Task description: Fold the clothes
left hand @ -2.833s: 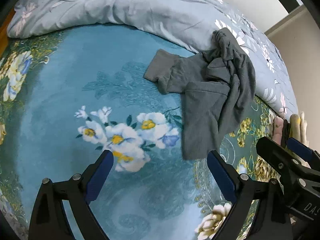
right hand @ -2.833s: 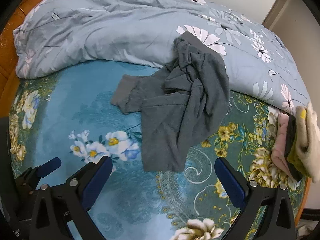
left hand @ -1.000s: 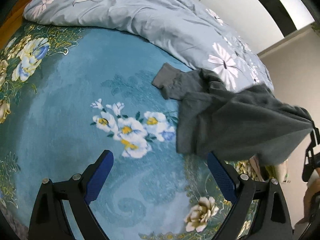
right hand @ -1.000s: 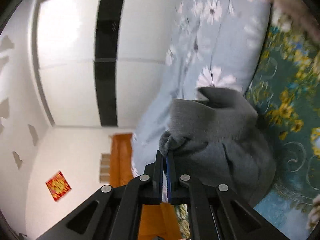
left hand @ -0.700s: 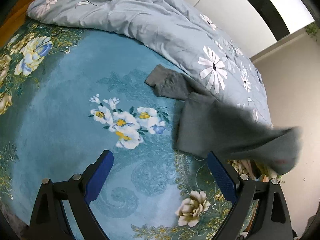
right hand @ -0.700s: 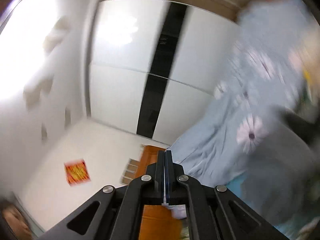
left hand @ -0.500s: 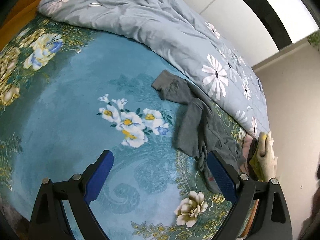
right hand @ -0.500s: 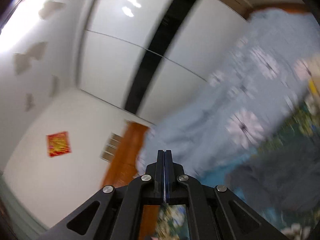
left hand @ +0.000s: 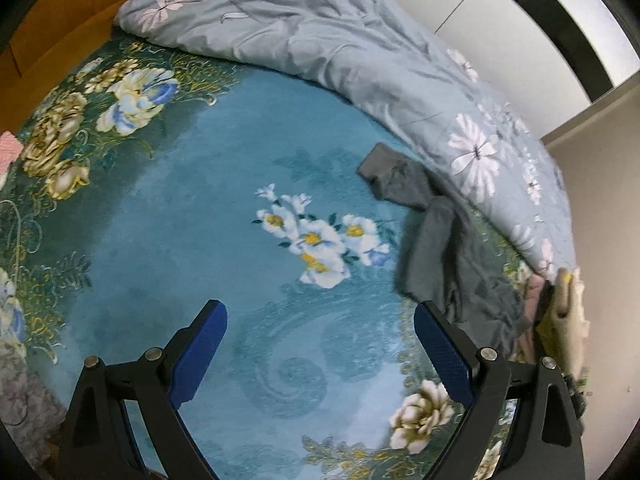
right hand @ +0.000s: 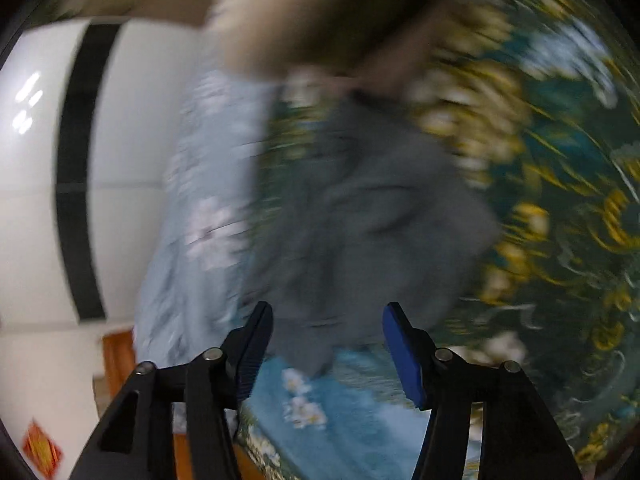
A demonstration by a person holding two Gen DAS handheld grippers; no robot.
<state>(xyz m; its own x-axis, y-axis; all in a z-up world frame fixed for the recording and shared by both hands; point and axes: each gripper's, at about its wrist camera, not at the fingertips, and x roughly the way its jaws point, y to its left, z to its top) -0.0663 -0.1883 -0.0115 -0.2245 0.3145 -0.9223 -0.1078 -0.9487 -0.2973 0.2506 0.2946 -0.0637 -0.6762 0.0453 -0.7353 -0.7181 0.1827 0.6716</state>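
Note:
A crumpled dark grey garment (left hand: 444,244) lies on the teal floral bedspread (left hand: 208,216), at the right in the left wrist view, one end reaching toward the folded pile. My left gripper (left hand: 320,344) is open and empty, hovering over the bedspread to the left of the garment. The right wrist view is strongly blurred; the grey garment (right hand: 360,216) fills its middle. My right gripper (right hand: 326,350) is open and empty, just above the garment's near edge.
A grey-blue floral duvet (left hand: 360,52) is bunched along the far side of the bed. A pile of folded clothes, pink and cream (left hand: 560,308), sits at the right edge. A wooden bed frame (left hand: 60,24) and white wardrobe doors (right hand: 36,184) border the bed.
My right gripper, shut on the grey garment a second ago, swung it toward the right, has opened and let it go. The garment now lies stretched toward the folded pile. The left gripper rose slightly.

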